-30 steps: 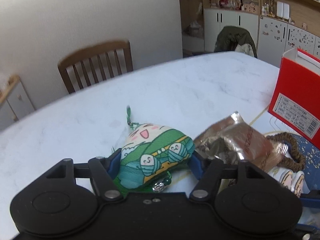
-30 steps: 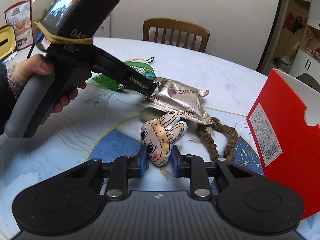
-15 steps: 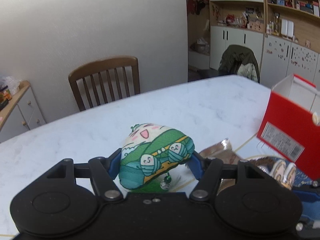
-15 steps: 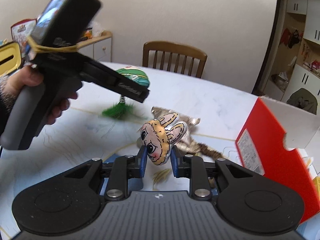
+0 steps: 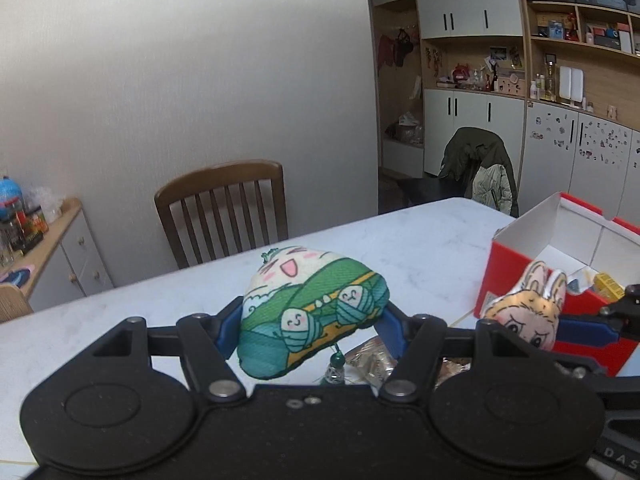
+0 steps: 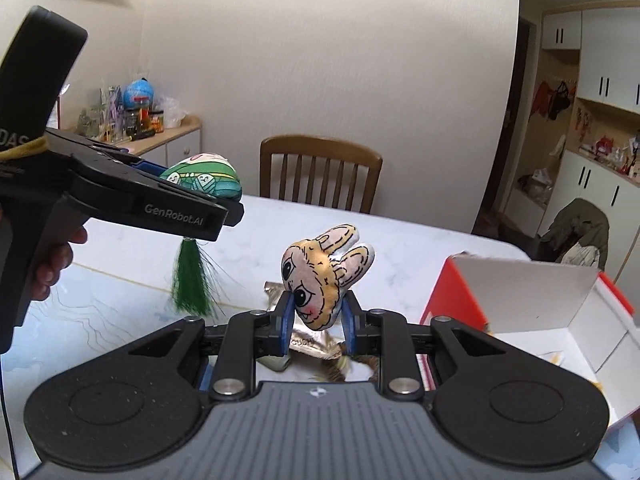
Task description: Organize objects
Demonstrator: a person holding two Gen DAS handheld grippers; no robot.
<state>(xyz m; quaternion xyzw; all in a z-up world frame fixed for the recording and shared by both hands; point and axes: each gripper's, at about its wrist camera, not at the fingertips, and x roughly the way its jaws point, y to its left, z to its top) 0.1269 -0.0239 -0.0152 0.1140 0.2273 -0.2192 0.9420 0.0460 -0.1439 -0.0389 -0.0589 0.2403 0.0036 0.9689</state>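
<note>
My left gripper (image 5: 310, 322) is shut on a green and white dumpling plush (image 5: 308, 304) and holds it above the table; its green tassel (image 6: 191, 286) hangs below. My right gripper (image 6: 316, 312) is shut on a tan rabbit plush (image 6: 326, 274), also lifted off the table. From the left wrist view the rabbit plush (image 5: 528, 306) hangs in front of the red box (image 5: 560, 280). The red box (image 6: 532, 300) stands open at the right, white inside, with small items at its bottom. A shiny snack packet (image 6: 308, 340) lies on the table under the grippers.
A brown hair tie (image 6: 340, 366) lies by the packet, mostly hidden. The white marble table (image 5: 420, 240) carries a blue patterned mat (image 6: 100, 312). A wooden chair (image 5: 224, 212) stands behind it, a sideboard with clutter (image 6: 140, 128) at the left, cabinets at the right.
Both grippers rose from the table with their plush toys. The dumpling plush and the rabbit plush now hang in the air, and the open top of the red box has come into view.
</note>
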